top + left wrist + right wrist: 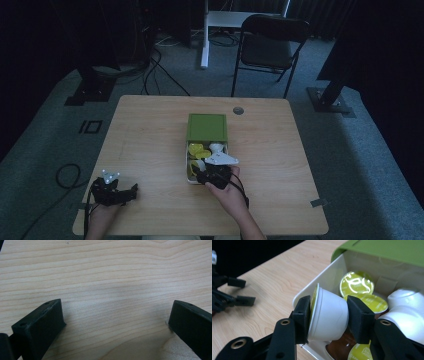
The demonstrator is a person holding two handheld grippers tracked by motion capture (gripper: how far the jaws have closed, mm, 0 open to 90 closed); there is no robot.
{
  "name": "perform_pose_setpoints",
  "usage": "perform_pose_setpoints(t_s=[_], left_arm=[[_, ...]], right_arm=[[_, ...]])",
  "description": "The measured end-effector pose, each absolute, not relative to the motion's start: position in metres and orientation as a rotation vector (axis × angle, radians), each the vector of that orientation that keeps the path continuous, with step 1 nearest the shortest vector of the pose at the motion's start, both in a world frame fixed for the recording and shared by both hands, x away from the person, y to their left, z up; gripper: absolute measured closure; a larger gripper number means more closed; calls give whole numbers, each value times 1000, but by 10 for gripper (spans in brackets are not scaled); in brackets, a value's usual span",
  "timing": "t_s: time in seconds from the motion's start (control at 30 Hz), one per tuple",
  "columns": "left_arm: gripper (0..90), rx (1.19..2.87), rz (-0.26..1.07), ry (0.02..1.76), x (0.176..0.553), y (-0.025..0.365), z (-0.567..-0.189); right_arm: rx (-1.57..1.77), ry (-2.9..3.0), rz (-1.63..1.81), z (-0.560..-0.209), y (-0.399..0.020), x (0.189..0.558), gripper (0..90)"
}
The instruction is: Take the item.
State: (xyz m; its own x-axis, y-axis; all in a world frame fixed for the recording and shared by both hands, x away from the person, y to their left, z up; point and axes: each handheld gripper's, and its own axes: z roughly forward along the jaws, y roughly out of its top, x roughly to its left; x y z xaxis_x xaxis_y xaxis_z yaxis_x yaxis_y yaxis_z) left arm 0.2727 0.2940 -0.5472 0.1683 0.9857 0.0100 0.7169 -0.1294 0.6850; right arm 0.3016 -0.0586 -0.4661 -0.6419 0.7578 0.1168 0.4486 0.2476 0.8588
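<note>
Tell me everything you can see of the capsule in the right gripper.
The capsule is a small white cup, plastic by its look, with a yellow-green foil lid. It lies on its side, clamped between the right gripper's black jaws: one presses the lid, the other the domed base. It hangs over the near corner of the white box, above other capsules.

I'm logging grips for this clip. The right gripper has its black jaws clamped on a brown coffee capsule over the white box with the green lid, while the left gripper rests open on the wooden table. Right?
Not quite: the capsule in the right gripper is a white coffee capsule with a yellow-green foil lid, not brown, as the right gripper view shows. The rest holds: it is over the white box with the green lid, and the left gripper rests open on the wooden table.
</note>
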Motion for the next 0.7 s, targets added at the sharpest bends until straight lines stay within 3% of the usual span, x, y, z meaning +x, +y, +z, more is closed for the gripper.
perform_pose_setpoints(t_s=[0.7], left_arm=[[1, 1909, 646, 1606, 273, 294, -547]], right_arm=[[1134, 2086, 1406, -431, -88, 313, 558]])
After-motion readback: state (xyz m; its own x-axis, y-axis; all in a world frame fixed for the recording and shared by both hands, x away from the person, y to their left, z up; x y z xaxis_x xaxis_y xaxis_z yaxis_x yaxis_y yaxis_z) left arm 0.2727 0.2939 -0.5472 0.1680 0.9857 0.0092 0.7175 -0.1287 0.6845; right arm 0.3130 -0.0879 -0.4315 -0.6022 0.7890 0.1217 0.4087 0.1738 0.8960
